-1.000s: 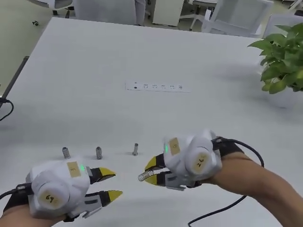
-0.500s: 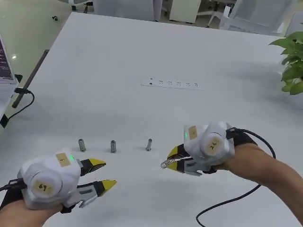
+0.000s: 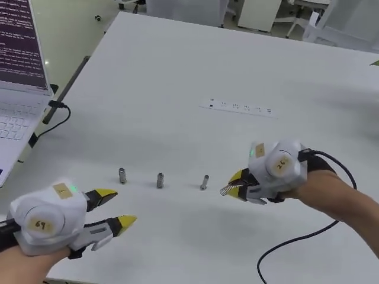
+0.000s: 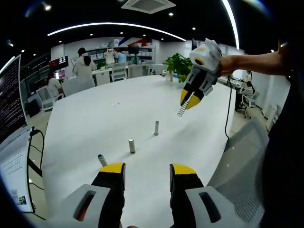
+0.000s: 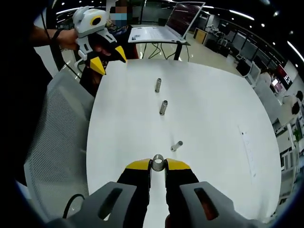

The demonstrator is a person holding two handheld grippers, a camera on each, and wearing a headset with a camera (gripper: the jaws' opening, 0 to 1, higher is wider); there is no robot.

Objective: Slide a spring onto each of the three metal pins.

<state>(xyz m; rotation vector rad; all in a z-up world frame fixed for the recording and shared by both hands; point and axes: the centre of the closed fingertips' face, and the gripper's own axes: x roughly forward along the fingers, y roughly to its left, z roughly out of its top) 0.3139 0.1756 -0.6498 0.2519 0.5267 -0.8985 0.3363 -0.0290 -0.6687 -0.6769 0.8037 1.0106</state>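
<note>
Right gripper (image 3: 236,185): closer to the row of pins than a second ago, with its load now level with the nearest pin rather than short of it. Fingers clamped on the spring (image 5: 158,163), whose coil juts past the tips.
Bare pin (image 3: 204,182): upright, just ahead of the right fingertips, and apart from the spring.
Middle pin (image 3: 160,180) and far pin (image 3: 122,175): farther along the same row, ahead of the left fingertips. Both look ribbed with coils in the right gripper view.
Left gripper (image 3: 118,207): fingers apart, nothing between them.
Surface: white table (image 3: 177,71), matte. The power strip (image 3: 240,107) lies well beyond both sets of fingertips.
Room: open office with strip ceiling lights. A potted plant (image 4: 178,64) and people at desks stand far past the left fingers.
Cut off or unclear: the laptop (image 3: 18,65) is cropped by the left edge. The black cable (image 3: 296,248) trails behind the right gripper, out of frame. The pins are too small in the head view to show coil detail.
</note>
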